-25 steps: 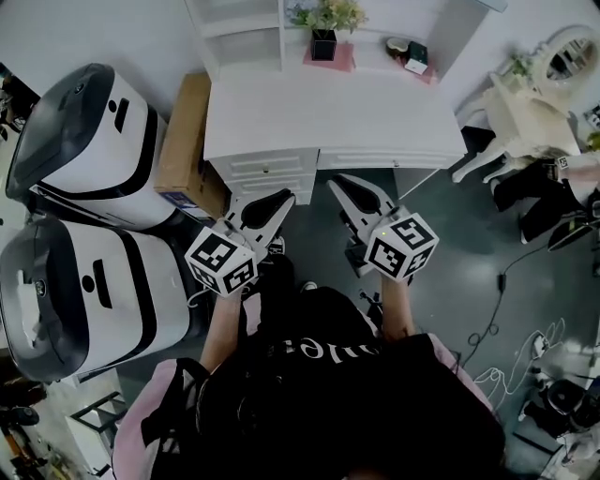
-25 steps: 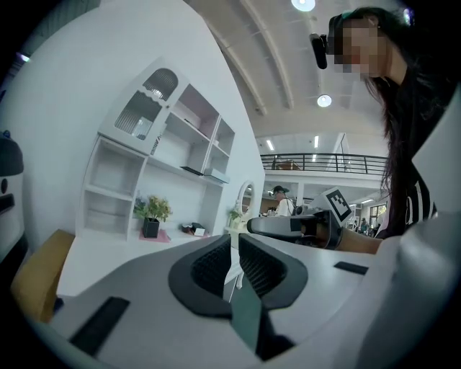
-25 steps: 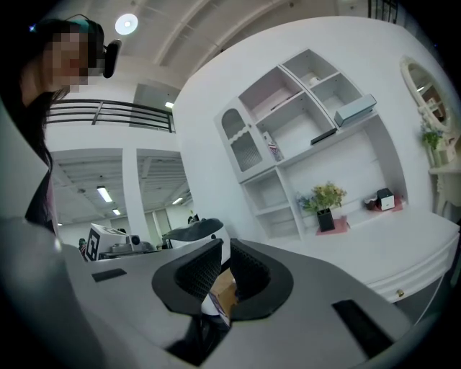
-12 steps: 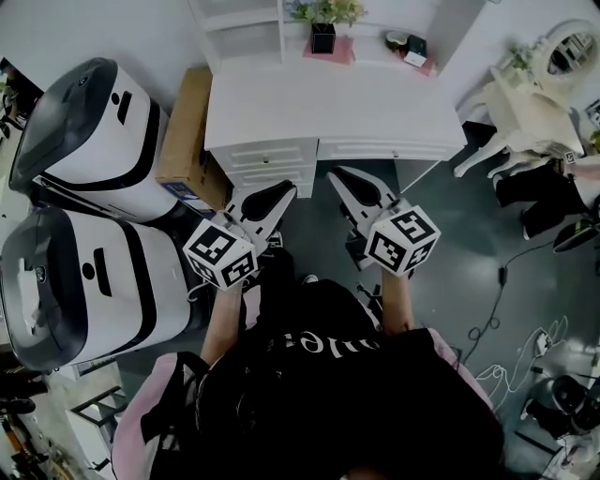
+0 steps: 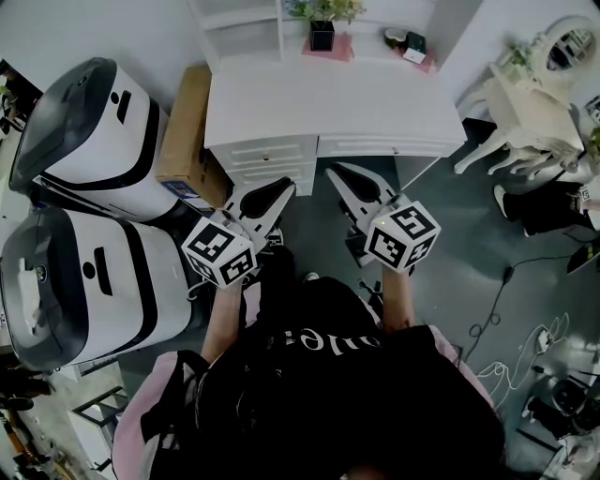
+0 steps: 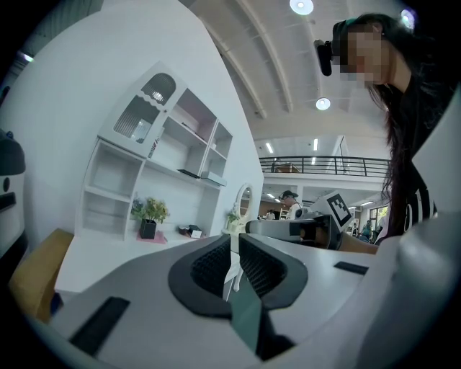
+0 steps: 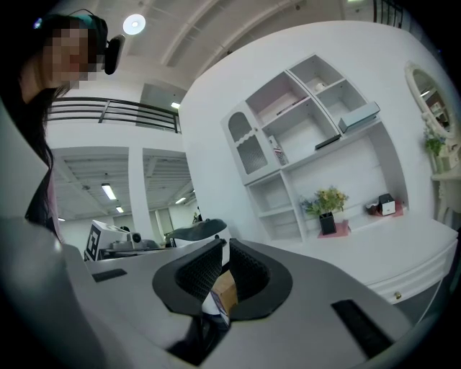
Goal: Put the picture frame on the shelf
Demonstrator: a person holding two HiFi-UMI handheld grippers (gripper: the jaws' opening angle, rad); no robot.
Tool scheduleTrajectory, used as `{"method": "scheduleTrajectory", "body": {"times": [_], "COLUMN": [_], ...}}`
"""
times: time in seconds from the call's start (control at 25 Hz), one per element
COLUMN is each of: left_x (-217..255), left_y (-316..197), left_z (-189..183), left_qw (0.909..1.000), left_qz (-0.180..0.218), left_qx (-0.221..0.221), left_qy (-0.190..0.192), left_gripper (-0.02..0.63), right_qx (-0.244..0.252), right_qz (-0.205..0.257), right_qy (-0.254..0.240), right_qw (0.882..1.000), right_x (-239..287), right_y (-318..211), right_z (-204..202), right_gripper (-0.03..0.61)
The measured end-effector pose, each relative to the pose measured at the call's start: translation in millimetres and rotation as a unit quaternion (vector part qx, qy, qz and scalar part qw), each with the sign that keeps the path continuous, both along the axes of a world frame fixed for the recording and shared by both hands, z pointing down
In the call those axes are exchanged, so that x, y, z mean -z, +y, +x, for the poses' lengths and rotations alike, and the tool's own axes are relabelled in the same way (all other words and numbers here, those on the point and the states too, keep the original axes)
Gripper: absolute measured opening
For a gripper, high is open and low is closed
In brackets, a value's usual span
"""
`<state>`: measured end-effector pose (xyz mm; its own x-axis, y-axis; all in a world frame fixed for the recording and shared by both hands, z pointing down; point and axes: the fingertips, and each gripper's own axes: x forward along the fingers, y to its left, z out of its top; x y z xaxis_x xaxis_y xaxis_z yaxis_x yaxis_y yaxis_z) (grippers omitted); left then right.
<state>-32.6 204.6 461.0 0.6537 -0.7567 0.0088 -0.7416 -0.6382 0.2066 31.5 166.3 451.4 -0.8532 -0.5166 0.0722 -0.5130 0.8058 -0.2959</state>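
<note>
Head view: two grippers [image 5: 278,193] [image 5: 337,174], one shelf [image 5: 239,28]

The left gripper [image 5: 277,193] and the right gripper [image 5: 339,174] sit side by side in the middle of the frame, tips pointing up. Both have their jaws pressed close, with nothing between them. The bare left arm [image 5: 223,323] and right arm [image 5: 395,300] run down behind them.

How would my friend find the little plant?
Start at the big white desk. At its back edge, beside the white shelves, stands the plant. It is the only leafy thing on the desk, in a black pot on a pink mat.
</note>
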Motion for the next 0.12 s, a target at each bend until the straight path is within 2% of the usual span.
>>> {"method": "scheduleTrajectory", "body": {"times": [0.12], "left_x": [-0.9], "left_y": [0.5], "left_z": [-1.4], "left_qw": [1.0000], "left_qz": [-0.003], "left_qx": [-0.001], "left_qy": [0.000], "left_gripper": [0.046], "right_qx": [-0.002], "right_qz": [-0.002], "right_qy": [0.001], "right_qw": [1.000], "right_x": [-1.3], "right_y": [-0.1], "right_z": [-1.5], "right_gripper": [0.064]}}
